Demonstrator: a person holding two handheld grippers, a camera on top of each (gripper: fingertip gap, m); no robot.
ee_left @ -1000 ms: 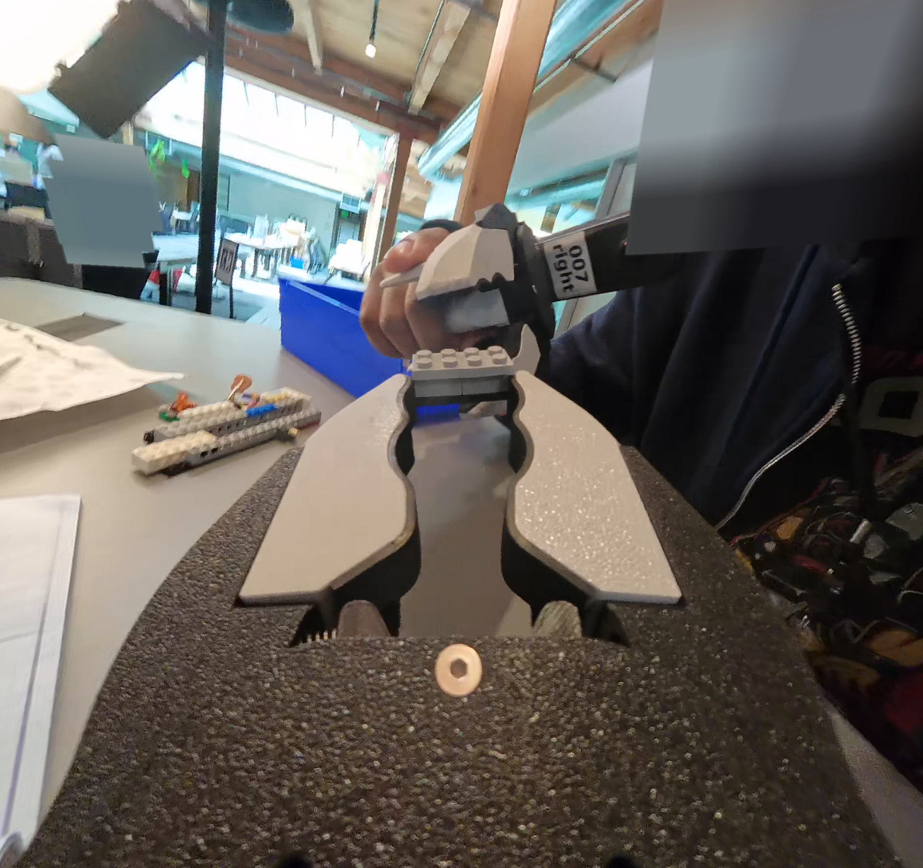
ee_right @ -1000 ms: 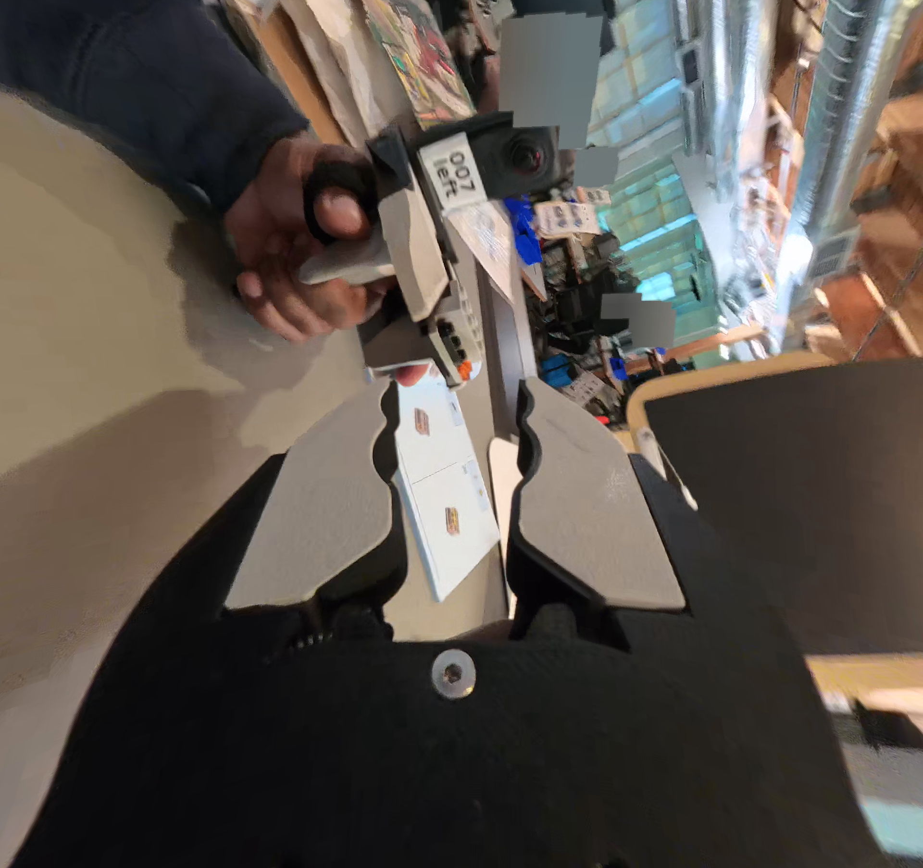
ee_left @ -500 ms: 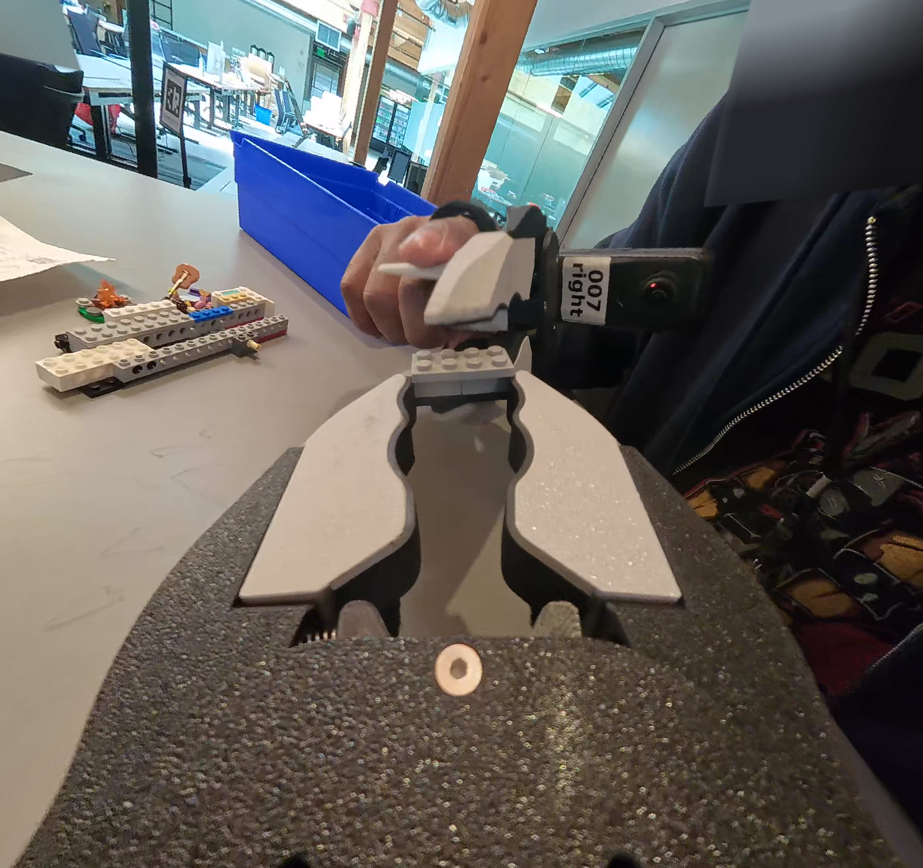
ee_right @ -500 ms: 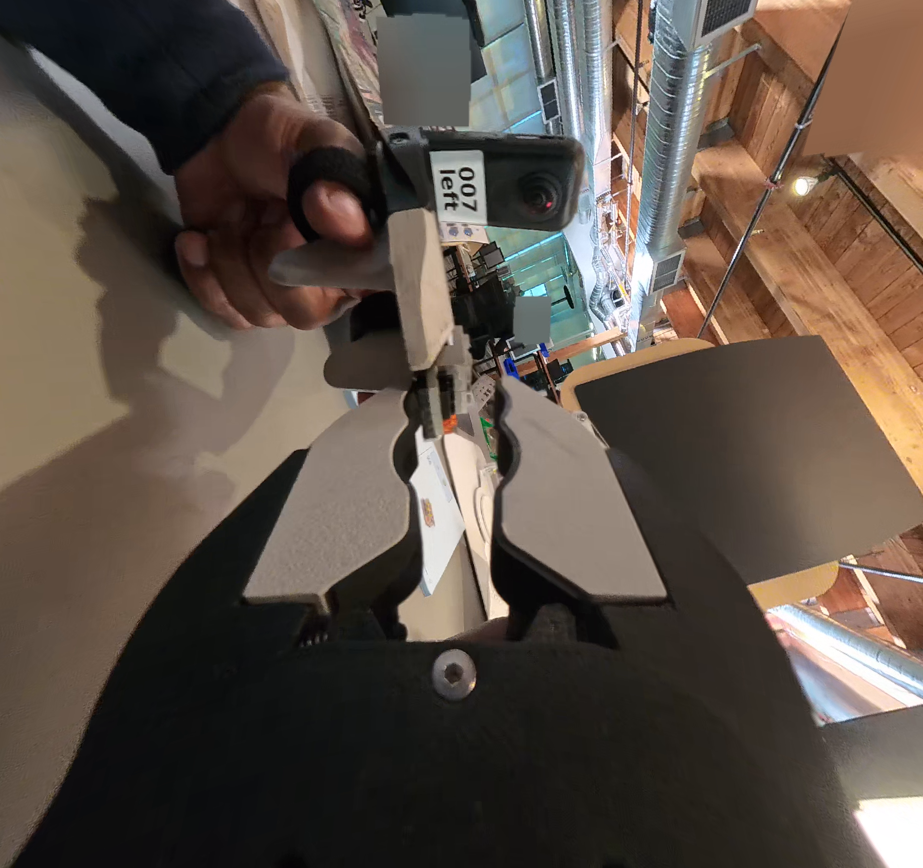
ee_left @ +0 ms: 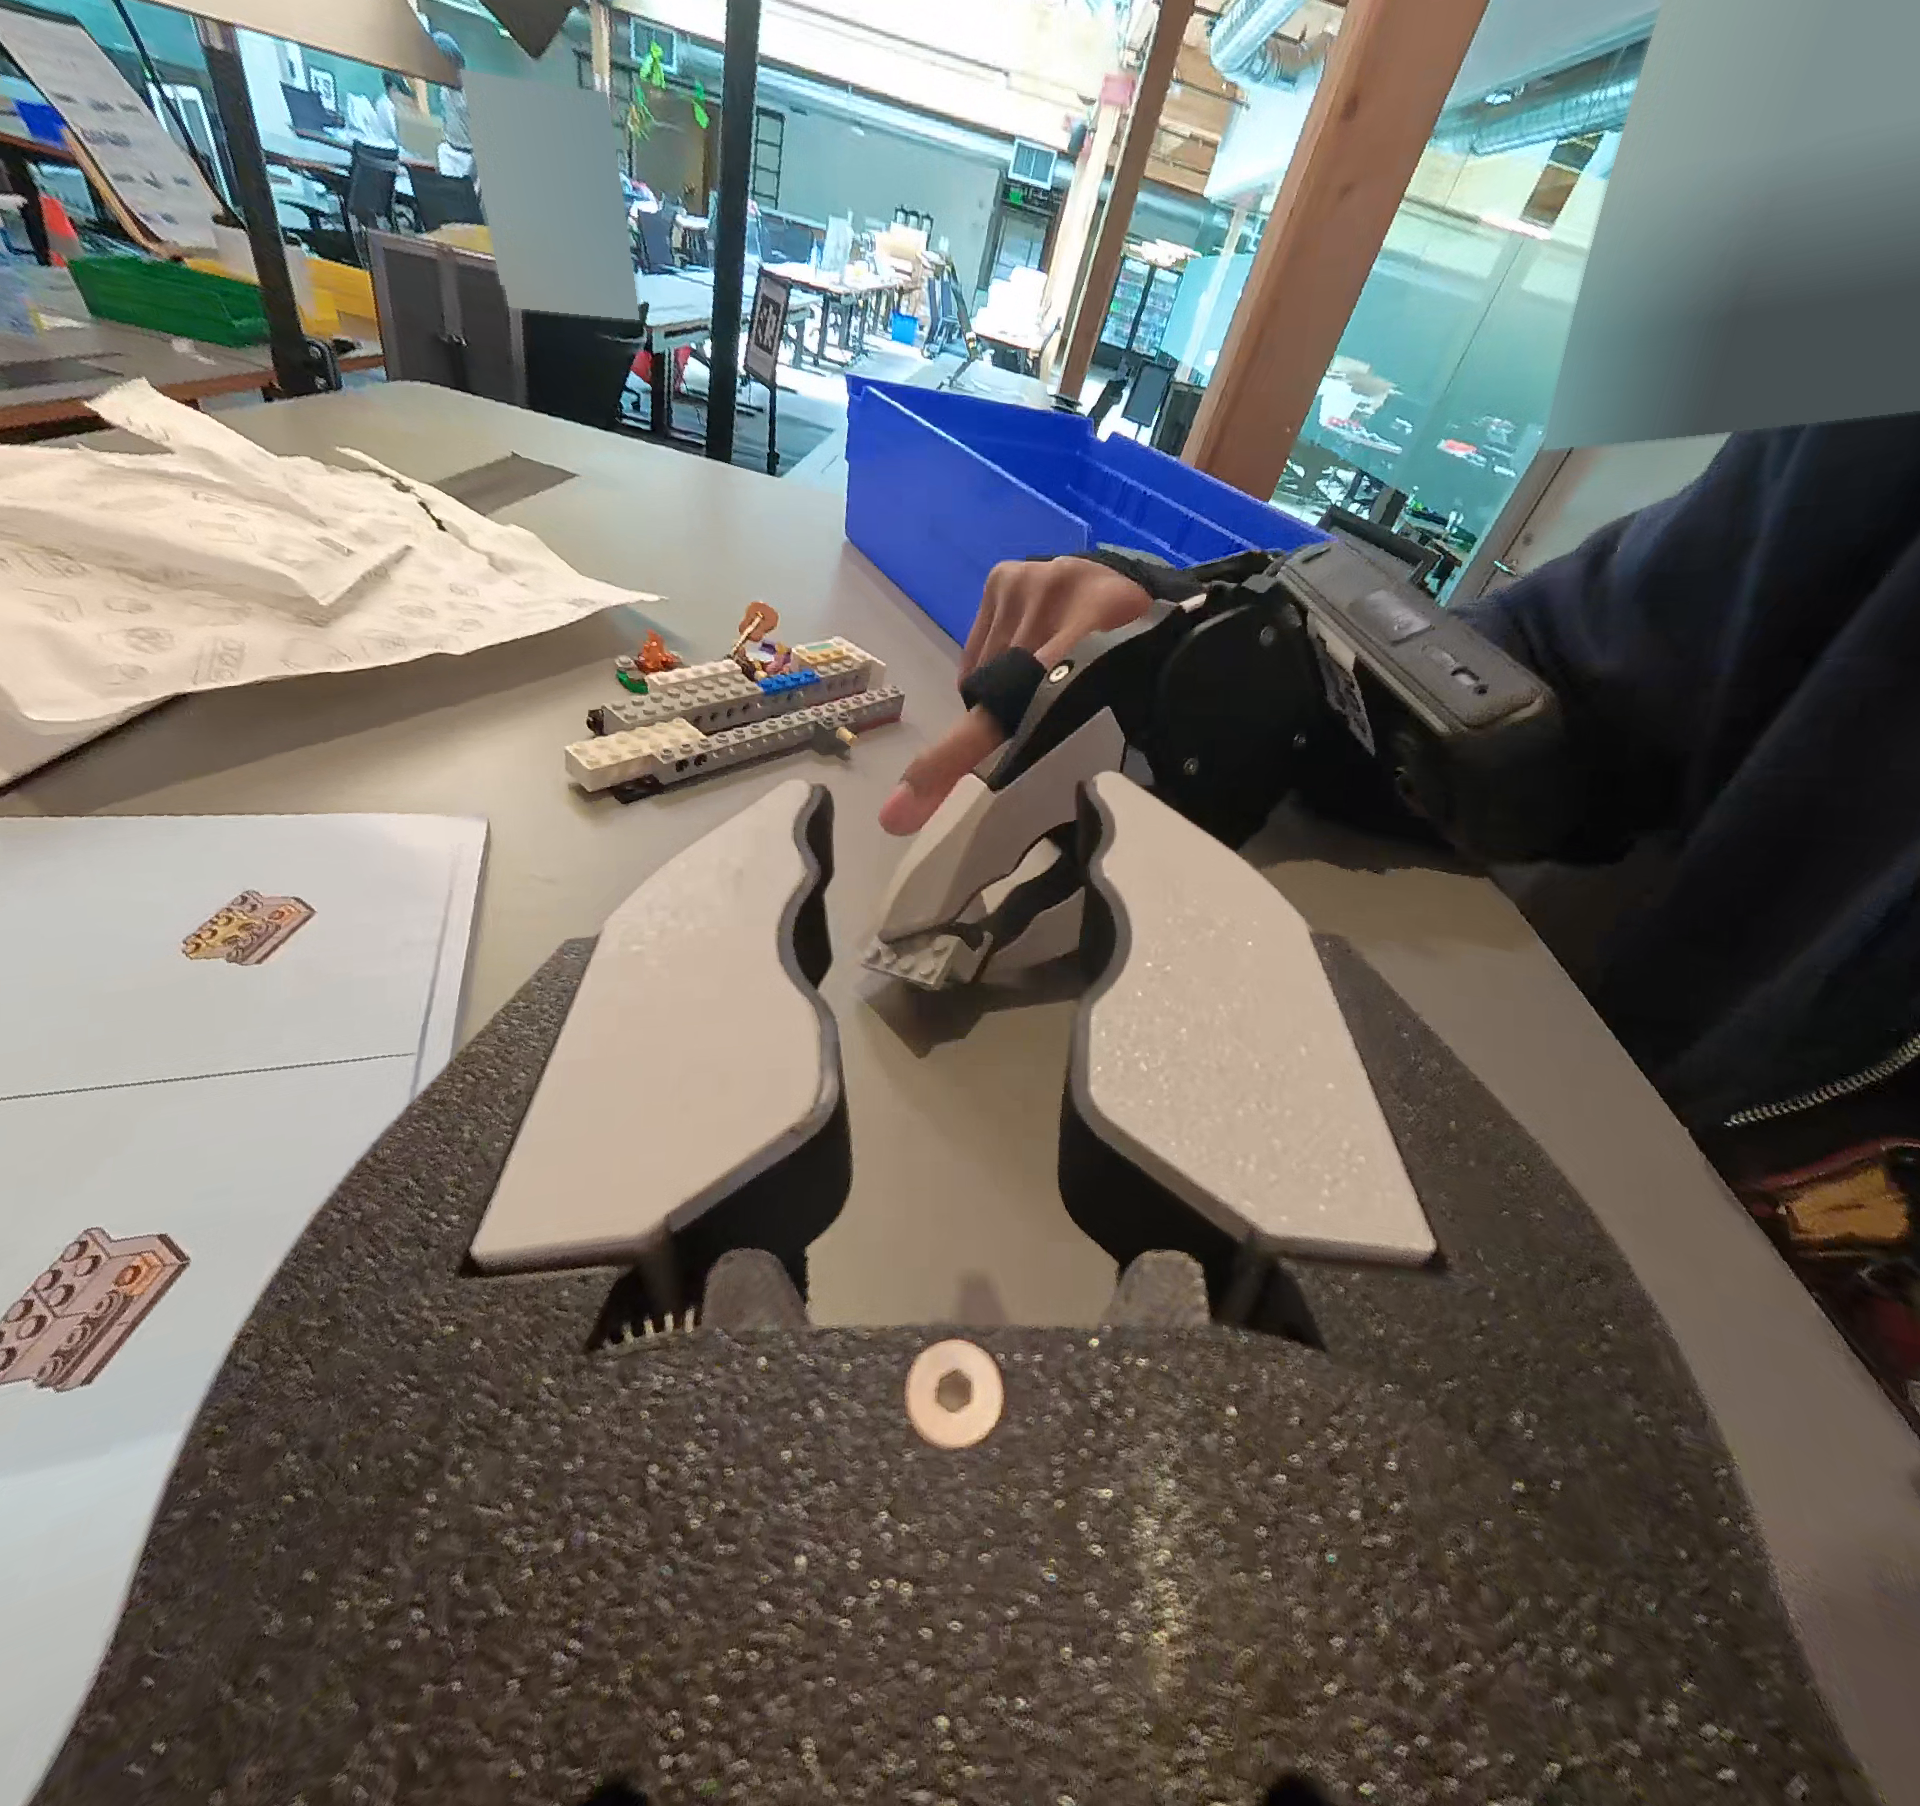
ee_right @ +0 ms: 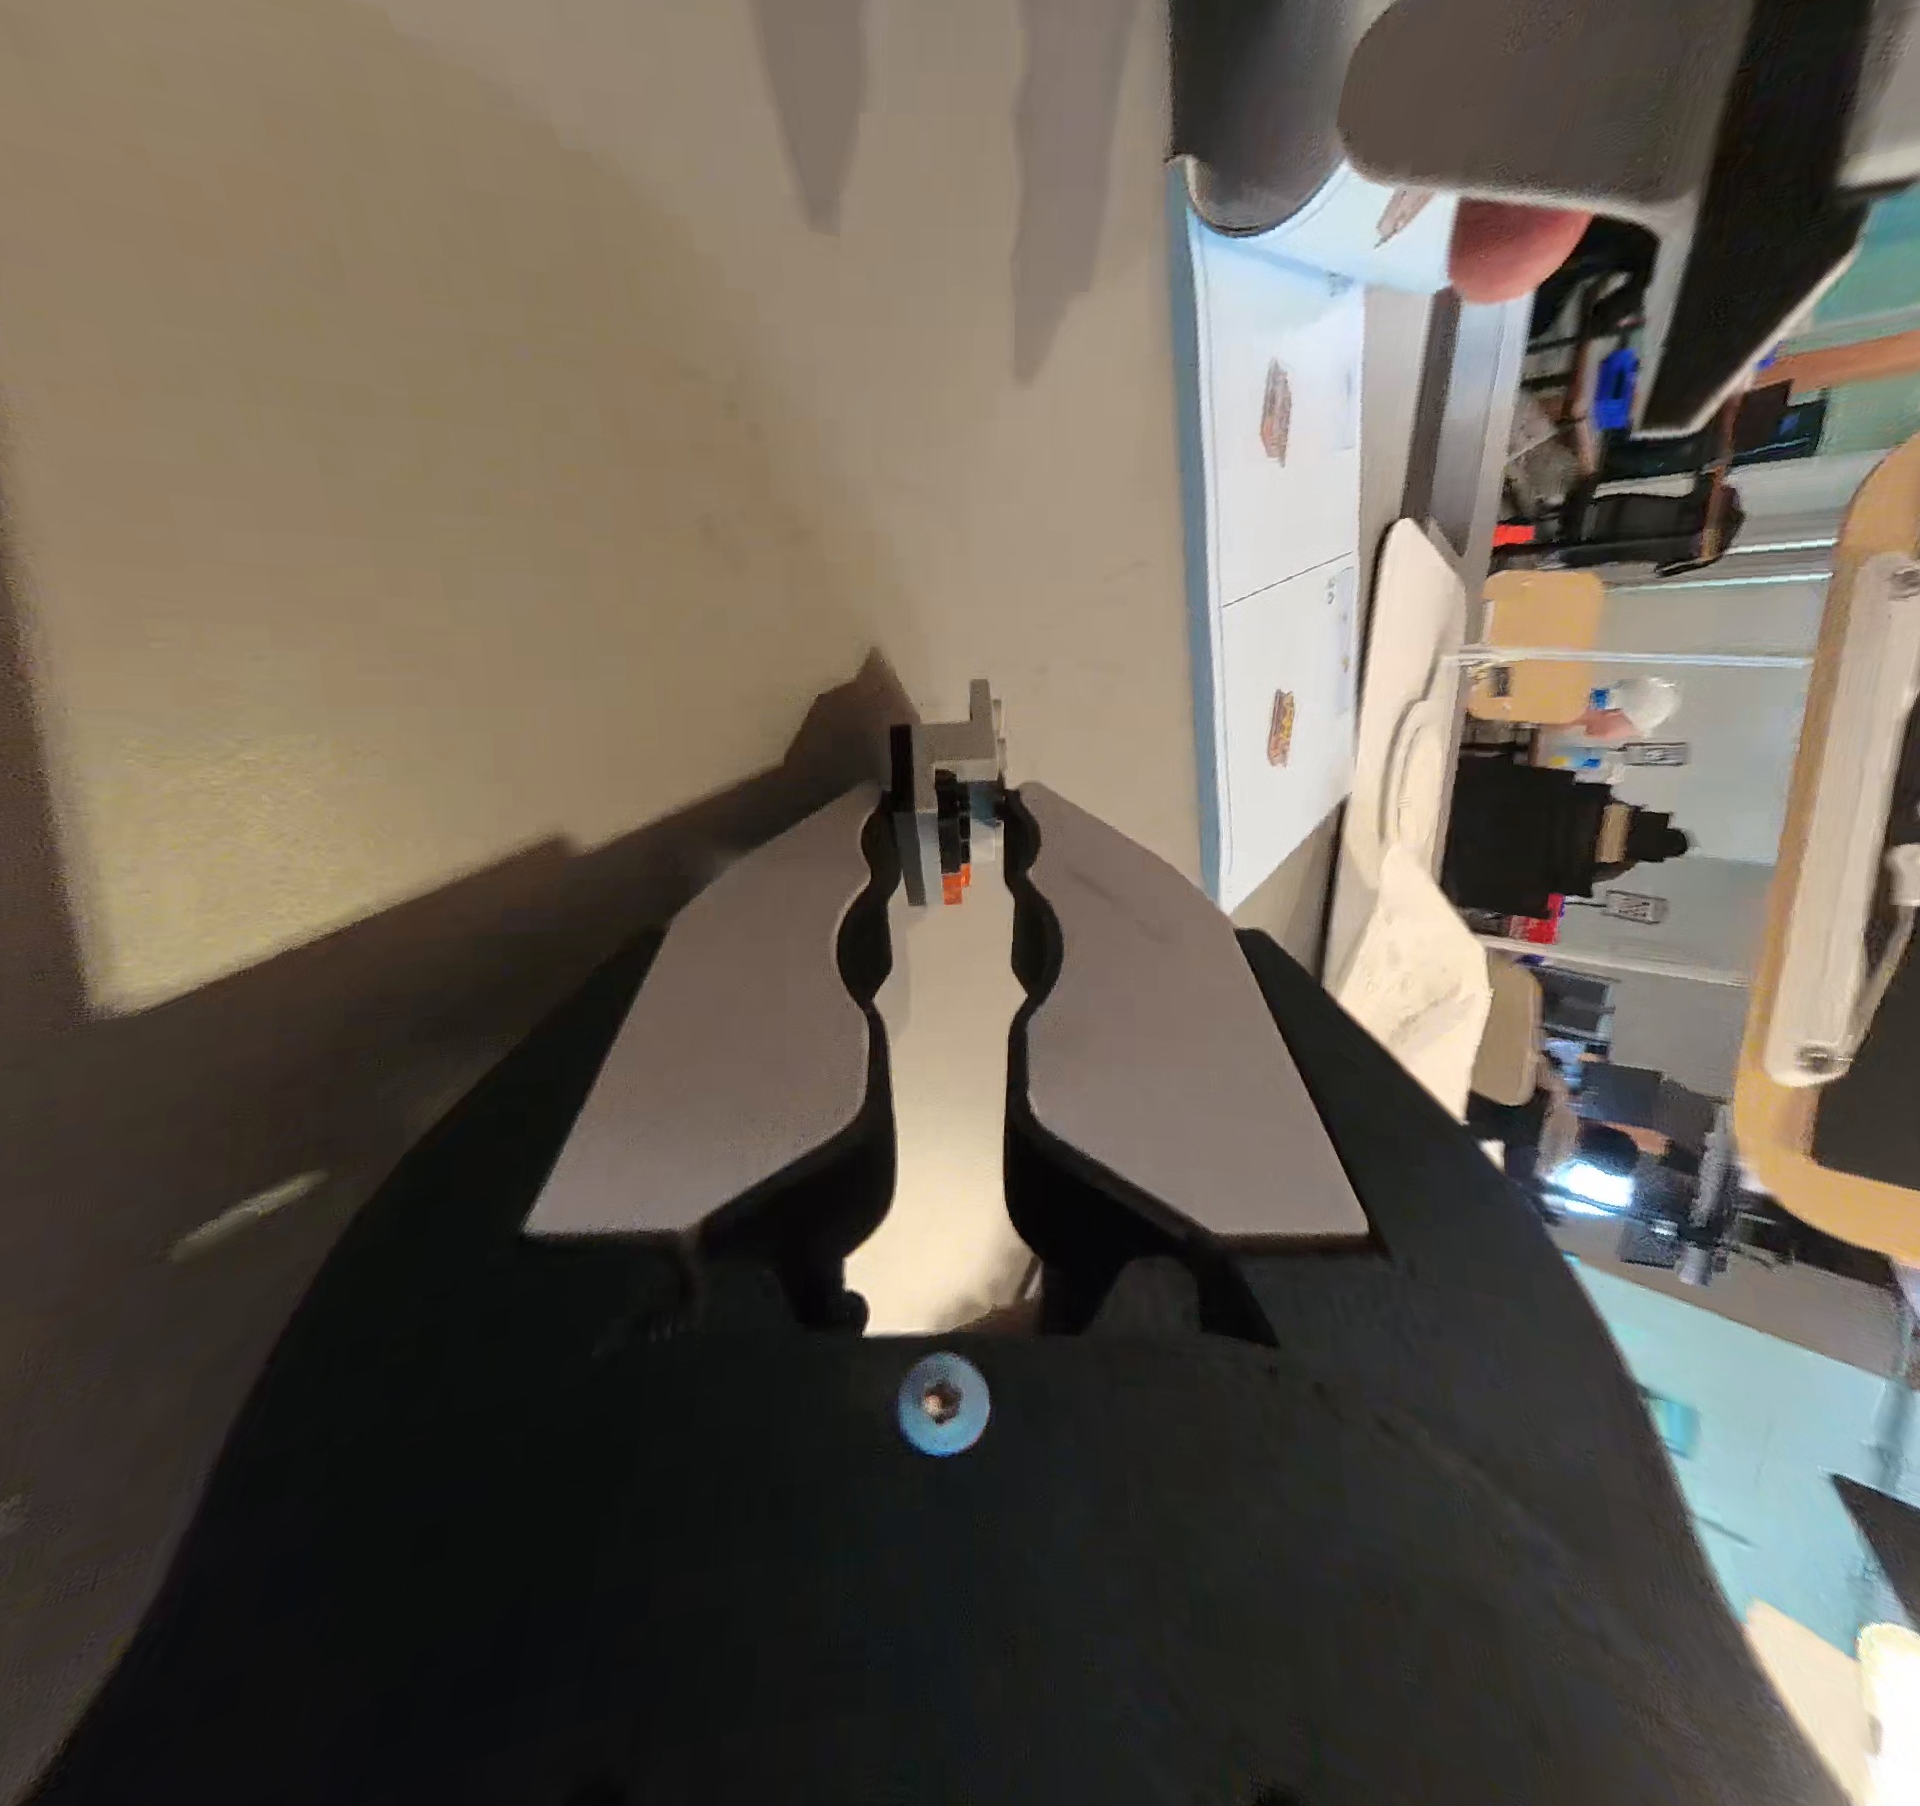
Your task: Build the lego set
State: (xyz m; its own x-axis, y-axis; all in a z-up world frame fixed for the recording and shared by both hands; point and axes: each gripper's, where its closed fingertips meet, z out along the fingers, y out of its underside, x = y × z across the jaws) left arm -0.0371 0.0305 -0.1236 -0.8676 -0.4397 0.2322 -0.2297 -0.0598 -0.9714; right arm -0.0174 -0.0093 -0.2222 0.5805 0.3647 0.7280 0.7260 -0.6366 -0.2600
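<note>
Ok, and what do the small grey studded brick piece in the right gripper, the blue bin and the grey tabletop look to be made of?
The small grey studded brick piece, clamped between the right gripper's fingertips, looks like moulded hard plastic: crisp studs, slight sheen. The blue bin also reads as moulded plastic: uniform colour, ribbed inner walls. The grey tabletop looks like matte laminate, smooth and grainless, though that is uncertain.

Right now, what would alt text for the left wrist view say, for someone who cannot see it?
The left gripper is open above a grey table; beyond it the right gripper clamps a small grey brick assembly. A long brick model and blue bin sit behind.
</note>
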